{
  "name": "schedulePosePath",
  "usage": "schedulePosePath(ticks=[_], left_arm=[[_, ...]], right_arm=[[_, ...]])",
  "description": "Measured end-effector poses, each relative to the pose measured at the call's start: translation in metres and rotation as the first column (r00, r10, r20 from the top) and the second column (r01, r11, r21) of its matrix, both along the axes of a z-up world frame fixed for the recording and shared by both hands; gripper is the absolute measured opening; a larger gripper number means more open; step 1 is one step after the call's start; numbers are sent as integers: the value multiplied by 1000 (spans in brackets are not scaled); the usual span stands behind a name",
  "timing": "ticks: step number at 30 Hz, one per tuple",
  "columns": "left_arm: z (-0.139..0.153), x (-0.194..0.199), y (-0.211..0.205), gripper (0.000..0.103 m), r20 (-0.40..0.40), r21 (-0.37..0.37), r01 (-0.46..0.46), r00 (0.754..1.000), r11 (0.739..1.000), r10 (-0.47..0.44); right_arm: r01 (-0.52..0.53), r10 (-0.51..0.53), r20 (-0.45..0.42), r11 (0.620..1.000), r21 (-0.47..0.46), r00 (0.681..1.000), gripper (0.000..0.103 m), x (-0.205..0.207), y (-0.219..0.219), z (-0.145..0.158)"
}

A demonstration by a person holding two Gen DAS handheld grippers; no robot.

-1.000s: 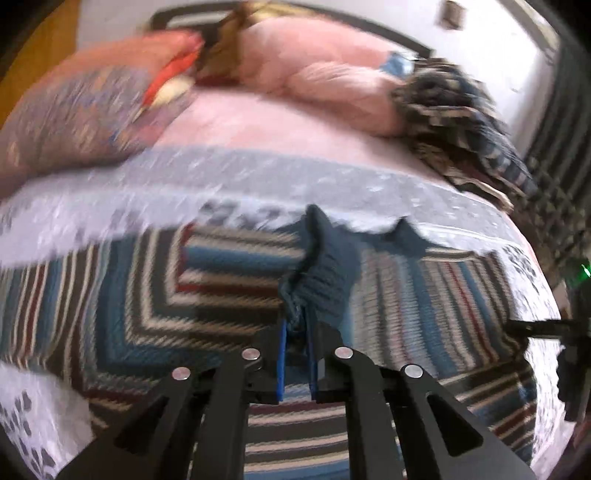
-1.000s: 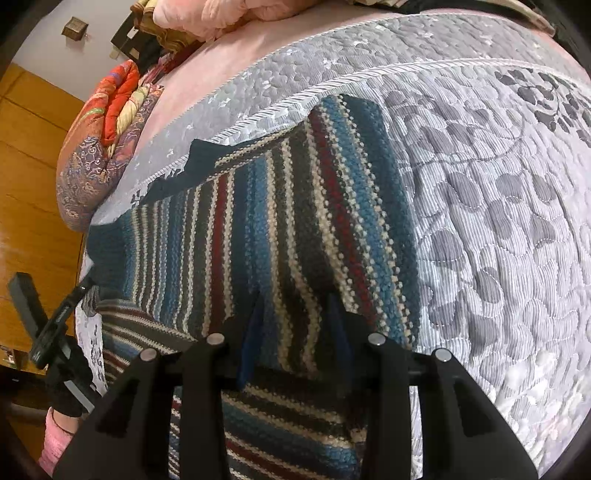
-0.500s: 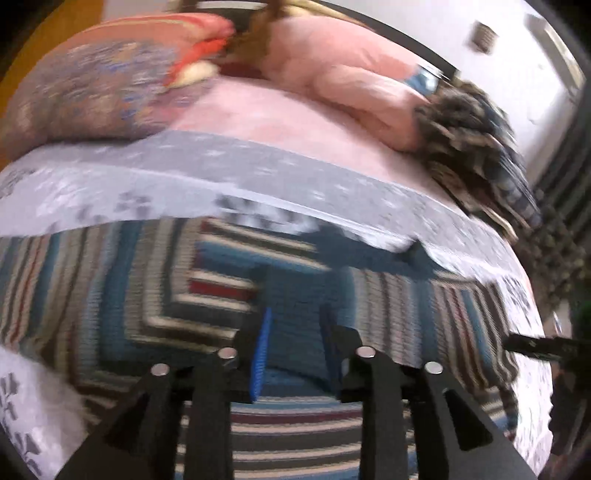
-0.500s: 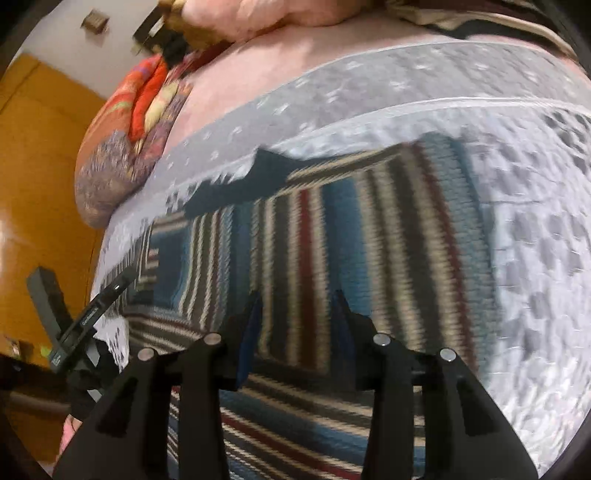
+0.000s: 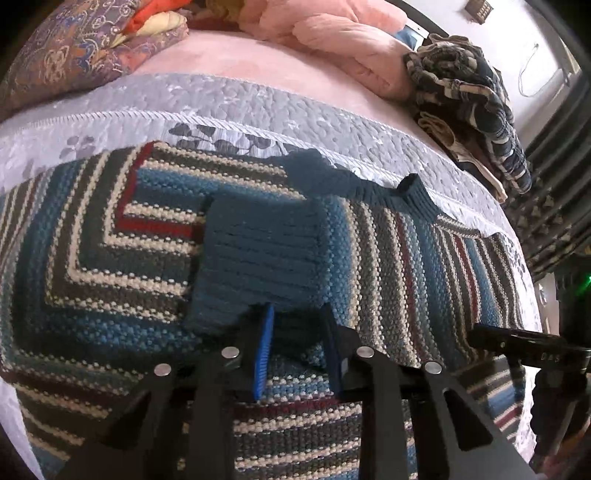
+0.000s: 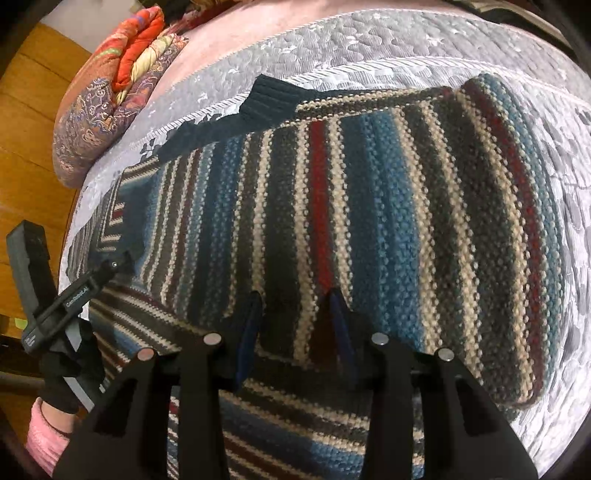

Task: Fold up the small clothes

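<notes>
Striped knit sweater (image 5: 388, 258) spread flat on the quilted grey bedspread (image 5: 258, 107) of the bed, both sleeves folded in over the body; teal ribbed cuff (image 5: 258, 254) lying on the chest, teal collar (image 5: 413, 195) at the far edge

Left gripper (image 5: 295, 347) low over the cuff's near end, fingers apart, nothing clamped between them. Right gripper (image 6: 291, 332) just above the folded right sleeve panel (image 6: 406, 221), fingers likewise apart and empty, though contact with the knit cannot be told

Likely handling: thick, chunky wool, so soft and floppy yet fairly heavy for its size; grippy rather than slippery, not fragile, though loose stitches could snag on a fingertip. Bulky folds, prone to springing open and to dragging the layers below if pulled sideways

Best hold, by judgement: both layers pinched at the hem corners nearest the grippers, or at the ribbed edges where the knit is denser and stretches less; lifted clear before being carried toward the collar, so folded sleeves stay in place

Pink blanket (image 5: 332, 33) and patterned pillow (image 6: 92, 122) well apart, beyond the sweater
</notes>
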State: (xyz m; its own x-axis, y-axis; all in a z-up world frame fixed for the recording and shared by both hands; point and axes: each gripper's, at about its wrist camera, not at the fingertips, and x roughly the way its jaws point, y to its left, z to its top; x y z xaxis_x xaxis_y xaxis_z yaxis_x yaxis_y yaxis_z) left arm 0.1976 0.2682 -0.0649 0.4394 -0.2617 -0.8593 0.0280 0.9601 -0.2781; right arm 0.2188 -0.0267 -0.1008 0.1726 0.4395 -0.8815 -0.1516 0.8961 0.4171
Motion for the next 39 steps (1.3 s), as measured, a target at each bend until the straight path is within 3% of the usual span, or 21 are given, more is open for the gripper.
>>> schedulePosePath(ticks=[6, 7, 9, 12, 14, 17, 18, 20, 25, 28, 30, 34, 39], left_arm=[[7, -2, 1, 31, 7, -13, 6, 1000, 1000, -6], [12, -3, 4, 36, 6, -12, 4, 1000, 1000, -3], [29, -11, 17, 66, 46, 35, -15, 999, 999, 13], [44, -20, 50, 67, 72, 62, -50, 996, 997, 45], [51, -27, 83, 67, 59, 51, -118, 992, 992, 115], [56, -41, 141, 67, 46, 90, -247, 969, 965, 244], [56, -48, 168, 67, 45, 143, -309, 951, 940, 306], [54, -58, 206, 67, 32, 163, -395, 918, 904, 395], [44, -99, 318, 67, -9, 102, -680, 729, 726, 685], [39, -120, 366, 67, -15, 21, -771, 636, 636, 771], [32, -127, 388, 67, -33, -44, -804, 594, 593, 804], [9, -135, 414, 66, -76, -227, -820, 552, 525, 830], [3, -127, 423, 66, -36, -300, -801, 553, 519, 832]], right_arm=[[2, -1, 32, 1000, -26, 1000, 43, -3, 7, 11], [2, -1, 48, 1000, -20, 999, 45, -3, 10, 17], [-7, 9, 98, 1000, -20, 995, 55, -8, 16, 34], [-38, 41, 125, 999, -26, 991, 55, -16, 24, 46], [-40, 41, 111, 999, -13, 993, 55, -18, 24, 45], [-25, 25, 72, 1000, 0, 997, 55, -20, 19, 33], [-21, 21, 66, 1000, -7, 998, 55, -20, 18, 31], [-6, 7, 48, 1000, -8, 999, 55, -19, 12, 24], [10, -11, 43, 1000, 3, 999, 55, -17, 4, 21], [15, -16, 37, 1000, 6, 999, 55, -17, 1, 17], [20, -20, 34, 1000, 7, 999, 55, -16, 1, 15], [15, -14, 41, 1000, -9, 999, 55, -16, 3, 14], [16, -16, 45, 1000, -12, 999, 56, -16, 5, 12]])
